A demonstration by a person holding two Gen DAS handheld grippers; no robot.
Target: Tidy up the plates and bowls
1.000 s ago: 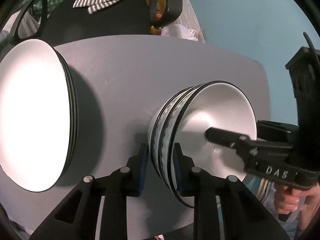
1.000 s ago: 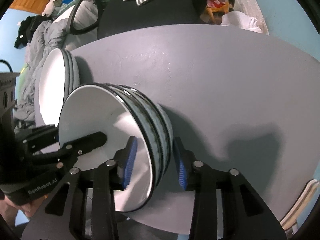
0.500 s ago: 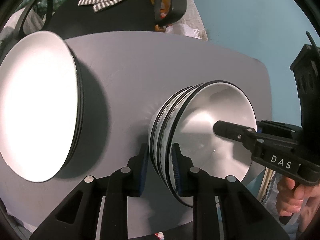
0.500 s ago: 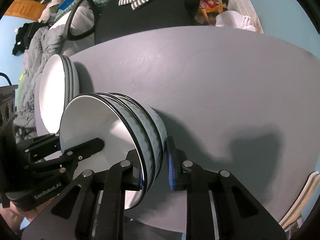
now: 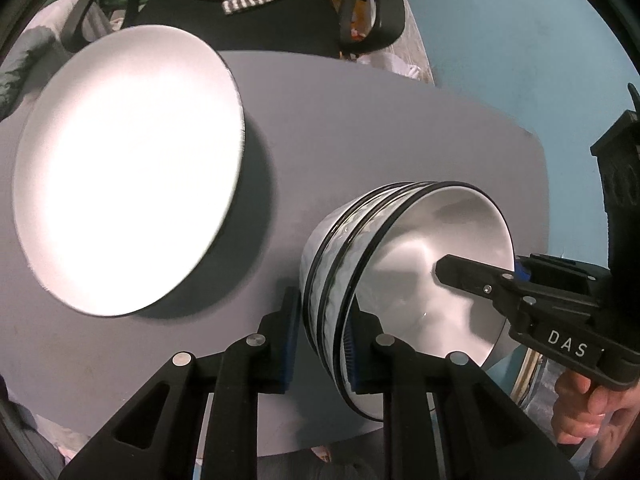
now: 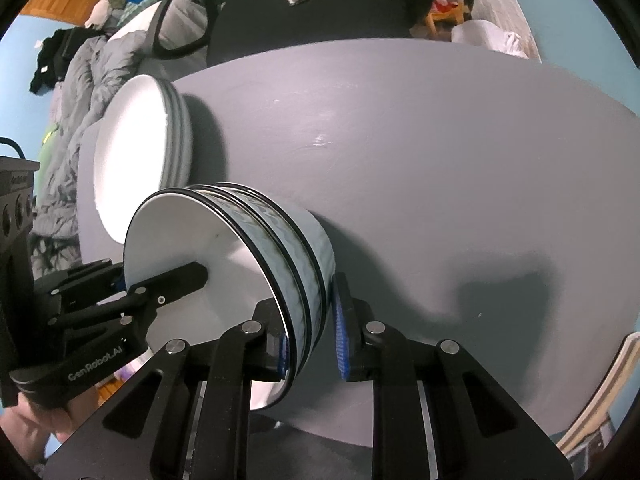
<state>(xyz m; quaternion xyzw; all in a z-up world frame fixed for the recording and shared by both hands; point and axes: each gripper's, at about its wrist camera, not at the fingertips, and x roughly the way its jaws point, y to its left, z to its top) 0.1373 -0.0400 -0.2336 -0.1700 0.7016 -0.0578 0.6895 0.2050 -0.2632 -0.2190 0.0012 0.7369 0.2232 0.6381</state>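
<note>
Left tool (image 5: 318, 338) pinching bowl stack (image 5: 400, 280) rim, right tool (image 6: 312, 340) pinching opposite rim, plates (image 5: 124, 168) beside.

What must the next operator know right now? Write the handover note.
Left gripper: shut on the near rim of the bowl stack, one finger inside.
Right gripper: shut on the same stack, on the opposite rim.
Three bowls are nested at the grey table's near edge; the plate stack sits beside them.
Done: plates stacked, bowls nested.
Left: probably place the bowl stack and release both grippers.
</note>
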